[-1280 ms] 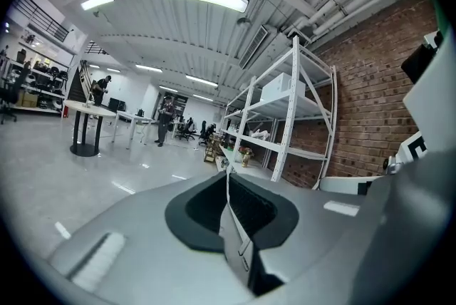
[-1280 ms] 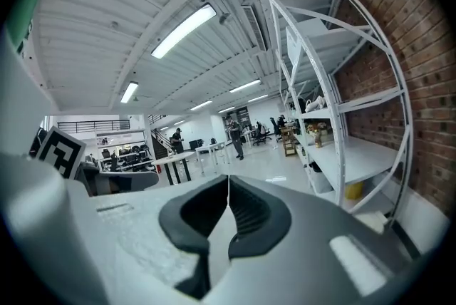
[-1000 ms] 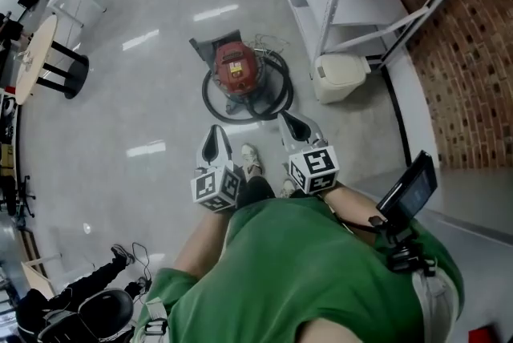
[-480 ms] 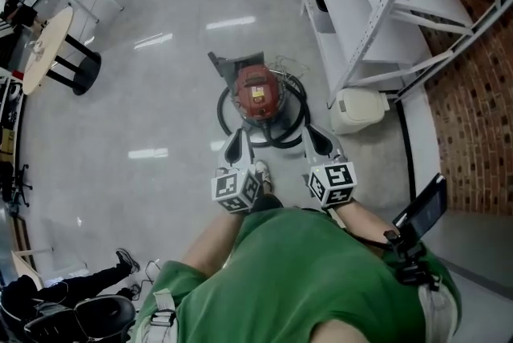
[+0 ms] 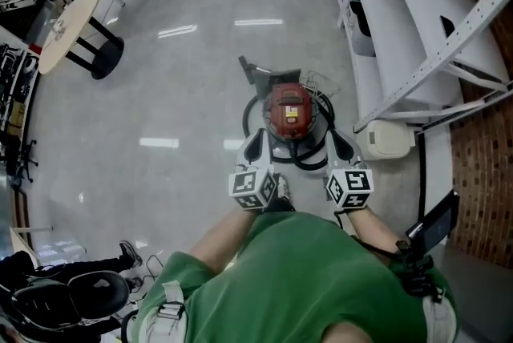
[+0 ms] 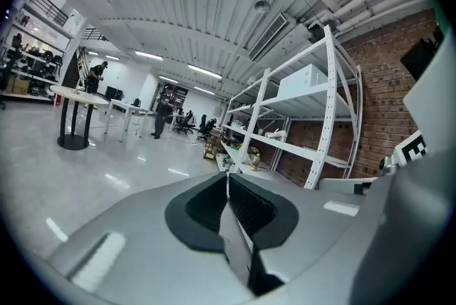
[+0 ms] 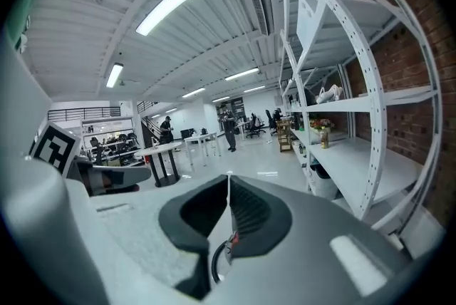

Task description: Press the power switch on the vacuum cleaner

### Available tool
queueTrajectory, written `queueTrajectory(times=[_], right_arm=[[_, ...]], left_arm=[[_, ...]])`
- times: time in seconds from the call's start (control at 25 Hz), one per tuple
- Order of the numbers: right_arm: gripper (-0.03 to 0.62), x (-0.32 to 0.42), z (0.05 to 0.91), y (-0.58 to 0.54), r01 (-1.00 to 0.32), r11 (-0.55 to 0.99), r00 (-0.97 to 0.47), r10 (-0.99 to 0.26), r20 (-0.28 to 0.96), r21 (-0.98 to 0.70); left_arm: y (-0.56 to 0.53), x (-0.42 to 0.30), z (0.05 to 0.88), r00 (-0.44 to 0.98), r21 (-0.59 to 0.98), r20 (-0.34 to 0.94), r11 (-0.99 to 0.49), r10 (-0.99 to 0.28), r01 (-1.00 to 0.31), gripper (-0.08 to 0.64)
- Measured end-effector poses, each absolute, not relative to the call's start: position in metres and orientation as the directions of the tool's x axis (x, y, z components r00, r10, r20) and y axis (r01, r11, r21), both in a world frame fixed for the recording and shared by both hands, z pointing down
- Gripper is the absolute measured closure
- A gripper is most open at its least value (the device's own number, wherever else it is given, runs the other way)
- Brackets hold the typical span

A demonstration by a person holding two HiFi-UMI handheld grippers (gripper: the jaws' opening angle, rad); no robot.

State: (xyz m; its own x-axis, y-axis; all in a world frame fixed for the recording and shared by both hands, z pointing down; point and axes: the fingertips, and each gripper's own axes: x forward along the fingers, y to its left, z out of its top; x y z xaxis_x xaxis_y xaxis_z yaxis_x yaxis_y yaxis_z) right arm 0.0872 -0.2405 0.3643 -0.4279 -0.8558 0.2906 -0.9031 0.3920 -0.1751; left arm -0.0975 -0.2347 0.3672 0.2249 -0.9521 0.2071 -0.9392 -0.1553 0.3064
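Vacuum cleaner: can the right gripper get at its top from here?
Probably yes. The right gripper hangs just right of the vacuum cleaner, jaws shut and empty, with nothing between them; the hose only loops round its base. The switch is too small to see.

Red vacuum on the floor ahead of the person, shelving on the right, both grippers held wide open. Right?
Not quite: neither is open. The left gripper view shows the left gripper with jaws together on nothing, and the right gripper view shows the same for the right gripper. The red vacuum on the floor ahead and the shelving on the right stand as said.
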Motion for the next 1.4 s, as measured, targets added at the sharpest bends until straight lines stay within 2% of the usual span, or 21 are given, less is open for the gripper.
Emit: queueTrajectory(times=[0.52,0.92,1.4], right_arm=[[0.577,0.039,0.408,-0.323,-0.921,0.363,-0.388,-0.835,0.390,-0.140],[0.569,0.032,0.451,-0.351,-0.921,0.365,-0.383,-0.786,0.484,-0.136],[0.566,0.028,0.513,-0.384,-0.894,0.415,-0.432,-0.697,0.572,-0.168]], left_arm=[[-0.311,-0.167,0.401,0.233,0.316,0.274,-0.142,-0.933,-0.938,0.552],[-0.336,-0.171,0.443,0.259,0.321,0.367,-0.140,-0.893,-0.937,0.552],[-0.346,-0.172,0.495,0.212,0.294,0.495,-0.067,-0.843,-0.953,0.552]])
